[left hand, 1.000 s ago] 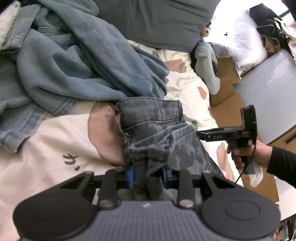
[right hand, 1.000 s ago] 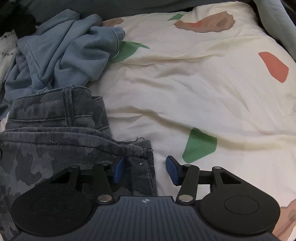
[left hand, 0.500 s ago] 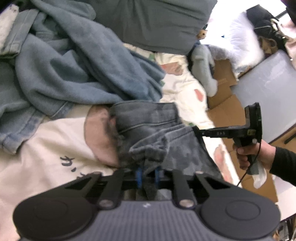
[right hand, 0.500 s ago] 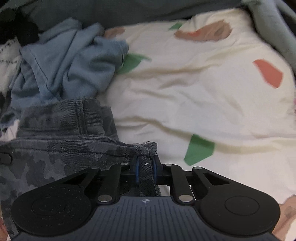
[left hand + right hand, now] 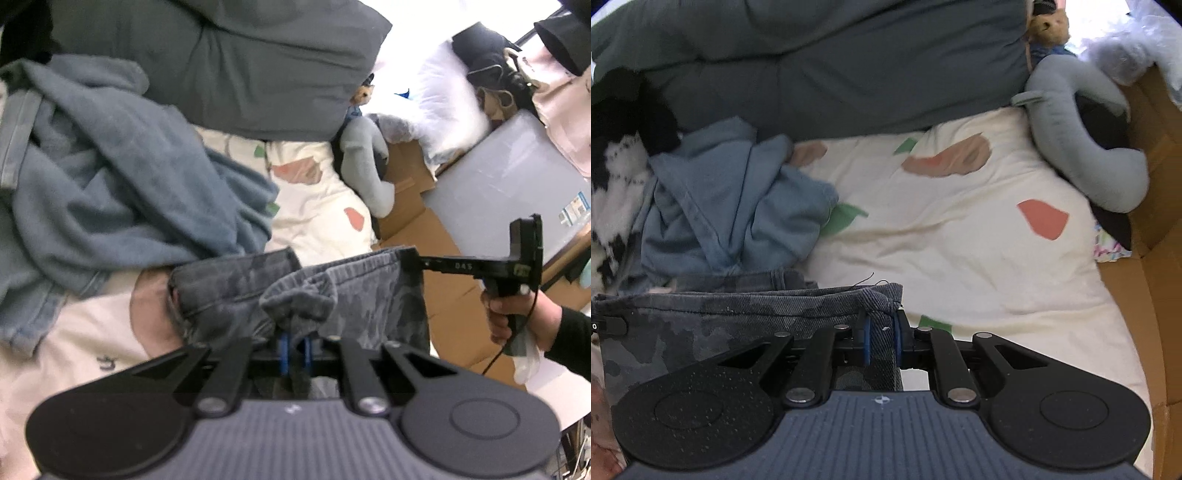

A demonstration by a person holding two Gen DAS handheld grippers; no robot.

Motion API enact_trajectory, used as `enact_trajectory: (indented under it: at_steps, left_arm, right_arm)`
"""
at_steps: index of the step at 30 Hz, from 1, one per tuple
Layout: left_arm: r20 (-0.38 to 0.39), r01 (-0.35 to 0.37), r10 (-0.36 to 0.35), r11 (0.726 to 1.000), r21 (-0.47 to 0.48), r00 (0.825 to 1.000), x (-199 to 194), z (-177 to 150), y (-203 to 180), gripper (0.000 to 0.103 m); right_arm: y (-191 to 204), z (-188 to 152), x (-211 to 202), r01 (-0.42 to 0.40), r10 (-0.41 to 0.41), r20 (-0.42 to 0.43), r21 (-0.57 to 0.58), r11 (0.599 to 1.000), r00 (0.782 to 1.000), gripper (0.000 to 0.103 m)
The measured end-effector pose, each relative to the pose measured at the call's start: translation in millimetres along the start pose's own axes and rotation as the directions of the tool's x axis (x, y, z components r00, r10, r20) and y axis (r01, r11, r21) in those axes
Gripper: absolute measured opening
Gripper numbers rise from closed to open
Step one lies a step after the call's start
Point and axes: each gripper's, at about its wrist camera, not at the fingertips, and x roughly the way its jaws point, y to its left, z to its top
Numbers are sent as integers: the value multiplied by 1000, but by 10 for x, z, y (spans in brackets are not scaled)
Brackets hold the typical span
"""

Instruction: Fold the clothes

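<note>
Both tongs, open earlier, now clench camo shorts (image 5: 701, 325), apparently lifted off bedsheet (image 5: 960, 258).

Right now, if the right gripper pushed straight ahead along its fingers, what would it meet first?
Past the camo jeans clamped in the right gripper, probably the cream patterned bedsheet; that stretch looks bare, though depth is hard to judge.

Grey camouflage jeans (image 5: 738, 325), blue sweatshirt (image 5: 731, 214), cream duvet (image 5: 960, 251) with red, green patches
</note>
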Motion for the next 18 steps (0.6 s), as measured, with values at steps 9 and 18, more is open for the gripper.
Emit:
enact_trajectory:
  at_steps: [9, 18]
  left_arm:
    - [7, -47, 47, 999, -6, 999, 81, 174, 96, 8]
    - [-20, -109, 109, 993, -33, 994, 280, 187, 374, 8]
  right_arm:
    - [42, 178, 114, 30, -30, 6, -2, 1000, 1000, 11]
    - [145, 283, 669, 55, -57, -71, -22, 998, 996, 11]
